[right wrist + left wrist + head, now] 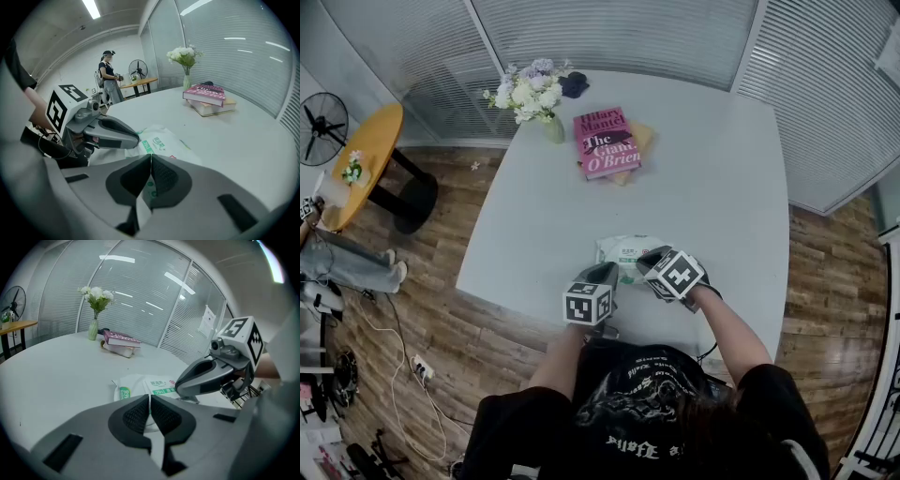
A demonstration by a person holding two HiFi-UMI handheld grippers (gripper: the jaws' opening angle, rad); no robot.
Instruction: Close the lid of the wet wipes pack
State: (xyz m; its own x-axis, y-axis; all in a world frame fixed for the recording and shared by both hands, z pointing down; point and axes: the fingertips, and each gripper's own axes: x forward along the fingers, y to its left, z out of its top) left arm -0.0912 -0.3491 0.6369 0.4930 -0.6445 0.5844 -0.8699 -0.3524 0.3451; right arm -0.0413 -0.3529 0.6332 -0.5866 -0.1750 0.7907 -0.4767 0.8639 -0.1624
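A white and green wet wipes pack (623,250) lies flat near the front edge of the white table (712,187). My left gripper (607,275) is at the pack's near left corner, and my right gripper (652,259) reaches over its right side. In the left gripper view the left gripper (150,400) has its jaws together, with the pack (140,384) just beyond them and the right gripper (183,387) low over it. In the right gripper view the right gripper (151,161) is shut above the pack (165,140), opposite the left gripper (134,138). Both grippers hide the lid.
A pink book (607,142) on another book, a vase of white flowers (534,97) and a dark object (575,85) stand at the table's far side. A yellow round table (366,155) and a fan (321,127) are at left. A person (108,75) stands far off.
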